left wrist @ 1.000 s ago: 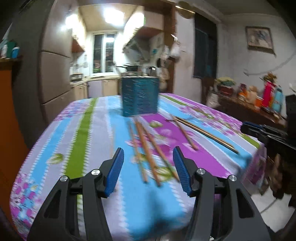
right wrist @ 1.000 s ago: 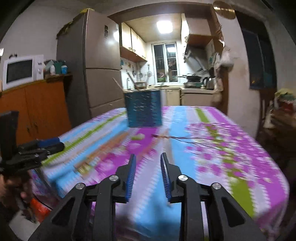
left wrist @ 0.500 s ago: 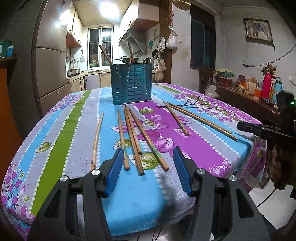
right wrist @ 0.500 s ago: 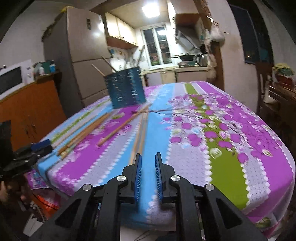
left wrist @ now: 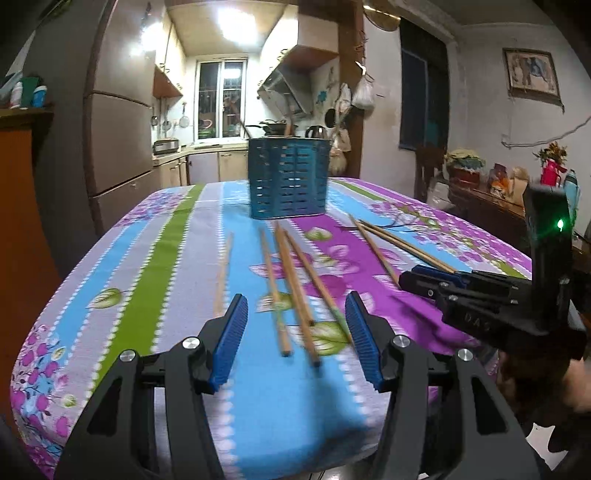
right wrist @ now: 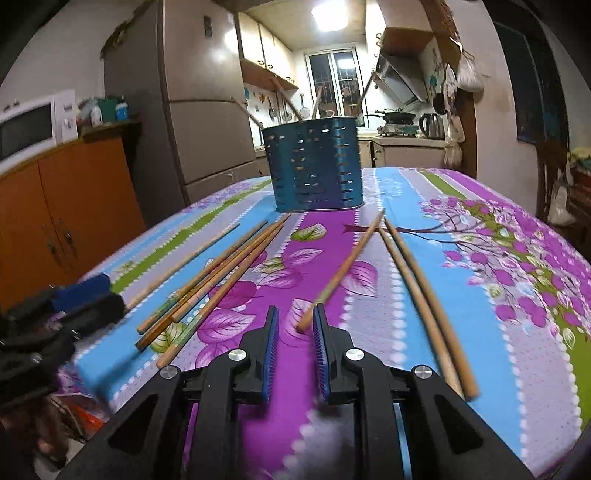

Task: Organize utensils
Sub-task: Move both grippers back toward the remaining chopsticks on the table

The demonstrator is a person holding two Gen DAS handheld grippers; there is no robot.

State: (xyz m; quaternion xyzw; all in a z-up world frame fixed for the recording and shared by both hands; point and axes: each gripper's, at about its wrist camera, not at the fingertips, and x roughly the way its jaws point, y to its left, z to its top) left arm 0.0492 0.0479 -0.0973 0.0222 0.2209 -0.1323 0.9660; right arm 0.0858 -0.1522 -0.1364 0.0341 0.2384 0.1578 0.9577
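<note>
Wooden chopsticks [right wrist: 340, 269] look light and stiff; pinch one by its near end. Right claw [right wrist: 294, 347] is narrow, left claw [left wrist: 293, 336] wide, both hold nothing.

Both wrist cameras look low across the striped tablecloth [left wrist: 177, 236] toward the kitchen, sharing the blue utensil holder [right wrist: 314, 166] and scattered chopsticks [right wrist: 218, 273]; each also catches the other's gripper

light: dim room, bright ceiling lamp [right wrist: 334, 14] in the kitchen behind, glare there | shadows: soft, dark corners | blur: motion smear on chopsticks [left wrist: 295, 280] and tablecloth [left wrist: 122, 295] in left view; right view sharper | distortion: strong fisheye bending at edges
</note>
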